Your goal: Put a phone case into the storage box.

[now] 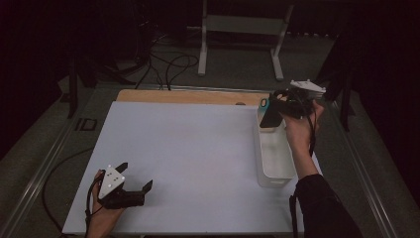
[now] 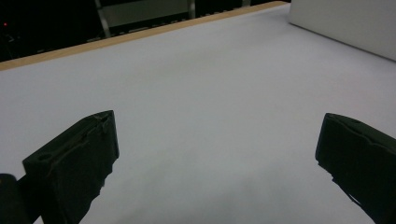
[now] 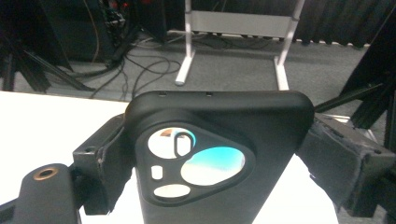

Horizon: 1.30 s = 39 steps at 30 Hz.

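My right gripper (image 1: 275,110) is raised over the far end of a clear plastic bin (image 1: 273,157) at the table's right side, shut on a black phone case (image 1: 270,113). In the right gripper view the phone case (image 3: 219,154) stands between both jaws, its camera cut-out facing the lens. My left gripper (image 1: 134,177) rests low on the white table surface (image 1: 188,148) near the front left corner, open, with nothing between its fingers (image 2: 74,163). The left gripper view looks across bare white table.
A wooden strip (image 1: 188,95) runs along the table's far edge. A white metal stand (image 1: 242,29) and loose cables (image 1: 168,64) lie on the floor beyond. The bin's white side (image 2: 345,23) appears at the upper right of the left gripper view.
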Available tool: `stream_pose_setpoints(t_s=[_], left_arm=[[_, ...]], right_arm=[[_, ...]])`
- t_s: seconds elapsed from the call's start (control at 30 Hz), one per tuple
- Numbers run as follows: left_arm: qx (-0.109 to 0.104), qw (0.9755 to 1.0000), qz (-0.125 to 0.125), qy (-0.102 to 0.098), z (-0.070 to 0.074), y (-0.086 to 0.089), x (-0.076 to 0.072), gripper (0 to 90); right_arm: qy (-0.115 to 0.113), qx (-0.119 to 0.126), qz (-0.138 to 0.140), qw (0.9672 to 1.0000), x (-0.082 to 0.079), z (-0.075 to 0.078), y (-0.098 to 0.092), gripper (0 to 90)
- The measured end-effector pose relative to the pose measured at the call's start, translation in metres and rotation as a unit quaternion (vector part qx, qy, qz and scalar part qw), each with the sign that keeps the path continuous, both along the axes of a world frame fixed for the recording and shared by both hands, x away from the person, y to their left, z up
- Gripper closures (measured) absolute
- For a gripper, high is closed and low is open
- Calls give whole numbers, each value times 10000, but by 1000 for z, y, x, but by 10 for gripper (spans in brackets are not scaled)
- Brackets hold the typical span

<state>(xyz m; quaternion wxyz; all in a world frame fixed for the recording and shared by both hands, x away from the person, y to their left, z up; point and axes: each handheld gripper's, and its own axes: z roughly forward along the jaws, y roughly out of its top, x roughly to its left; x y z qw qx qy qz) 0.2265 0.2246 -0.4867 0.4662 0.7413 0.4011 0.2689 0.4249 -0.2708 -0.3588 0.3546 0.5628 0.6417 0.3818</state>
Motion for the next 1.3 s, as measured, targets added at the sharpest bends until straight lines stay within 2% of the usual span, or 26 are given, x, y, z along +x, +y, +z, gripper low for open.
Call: stream_pose_setpoints(t_s=[0.5, 0.97, 1.17, 1.3], left_arm=[[-37, 10000, 4, -14, 1, 0, -1, 0], [-54, 10000, 1, -24, 1, 1, -1, 0], [-54, 10000, -11, -30, 1, 1, -1, 0], [-56, 10000, -7, -24, 1, 1, -1, 0]], right_arm=[[251, -262, -140, 9992, 18, -21, 11, 142], [637, -573, -396, 9955, 36, -50, 19, 137], [736, -542, -475, 9947, 43, -57, 18, 135], [716, -494, -488, 9950, 47, -60, 18, 133]])
